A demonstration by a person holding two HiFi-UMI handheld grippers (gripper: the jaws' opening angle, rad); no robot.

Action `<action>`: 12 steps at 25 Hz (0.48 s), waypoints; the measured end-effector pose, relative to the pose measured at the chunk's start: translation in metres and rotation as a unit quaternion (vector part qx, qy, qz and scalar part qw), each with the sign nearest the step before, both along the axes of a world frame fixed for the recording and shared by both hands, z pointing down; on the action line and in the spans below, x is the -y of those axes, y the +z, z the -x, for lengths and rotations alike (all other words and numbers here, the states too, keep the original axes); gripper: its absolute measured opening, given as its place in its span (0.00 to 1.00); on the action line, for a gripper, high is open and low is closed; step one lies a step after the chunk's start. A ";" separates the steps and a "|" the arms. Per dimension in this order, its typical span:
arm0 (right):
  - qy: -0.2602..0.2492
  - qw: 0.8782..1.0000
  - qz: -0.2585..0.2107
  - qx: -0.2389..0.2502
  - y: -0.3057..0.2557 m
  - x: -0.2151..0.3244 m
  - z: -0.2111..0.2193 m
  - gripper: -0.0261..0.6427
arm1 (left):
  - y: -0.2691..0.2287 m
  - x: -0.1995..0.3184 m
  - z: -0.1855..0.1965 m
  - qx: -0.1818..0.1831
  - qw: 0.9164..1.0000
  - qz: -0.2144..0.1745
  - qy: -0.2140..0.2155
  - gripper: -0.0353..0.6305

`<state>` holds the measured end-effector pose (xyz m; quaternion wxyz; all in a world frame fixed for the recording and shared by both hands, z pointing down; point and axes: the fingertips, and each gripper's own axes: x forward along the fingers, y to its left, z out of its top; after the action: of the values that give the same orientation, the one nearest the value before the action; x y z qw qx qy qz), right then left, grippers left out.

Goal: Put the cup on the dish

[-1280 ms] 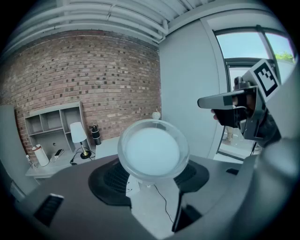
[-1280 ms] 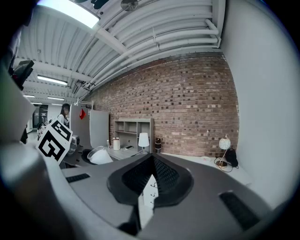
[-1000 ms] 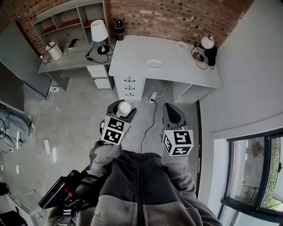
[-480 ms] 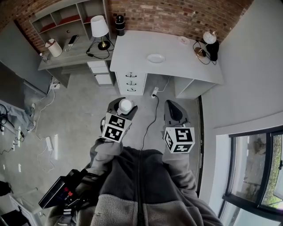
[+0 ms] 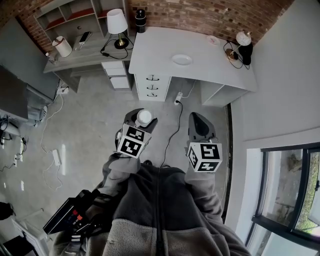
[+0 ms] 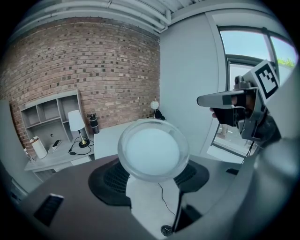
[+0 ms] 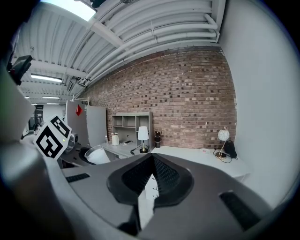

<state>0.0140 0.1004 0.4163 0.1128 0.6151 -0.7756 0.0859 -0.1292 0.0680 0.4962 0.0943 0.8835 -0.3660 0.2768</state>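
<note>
The left gripper [image 5: 140, 120] holds the cup [image 6: 153, 149] between its jaws, mouth up, so the rim shows as a pale ring with a white inside. The right gripper [image 5: 197, 118] has its jaws drawn together with nothing between them. Both are held low in front of the person, out over the grey floor [image 5: 90, 115], well apart from the desk [image 5: 160, 47]. Each gripper's marker cube [image 5: 132, 141] carries black-and-white square patterns (codes, not words).

The dish [image 5: 182, 59] lies on the white desk top, a shallow white oval with bare surface all round it. Under that desk are drawers [image 5: 151, 86] with dark handles. At its right end stands a globe lamp [image 5: 243, 38] (next to something black). A lower grey side desk [image 5: 82, 55] joins on the left and carries a lamp with a white shade [image 5: 117, 22]. Behind runs a red brick wall [image 5: 200, 15]. A dark cable [image 5: 172, 131] trails across the floor, and a window [image 5: 285, 195] fills the right corner.
</note>
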 end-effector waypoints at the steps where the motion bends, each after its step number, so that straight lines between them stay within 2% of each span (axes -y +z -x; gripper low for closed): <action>1: 0.002 1.000 0.003 0.000 0.000 0.002 0.005 0.04 | -0.001 0.002 0.005 0.001 1.000 0.003 0.003 0.44; 12: 0.012 1.000 0.014 -0.002 0.017 0.006 0.018 0.04 | 0.030 0.000 0.020 0.021 0.999 0.040 0.019 0.44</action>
<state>-0.0039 0.0946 0.4332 0.1219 0.6233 -0.7664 0.0963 -0.1487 0.0678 0.5258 0.1162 0.8798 -0.3398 0.3116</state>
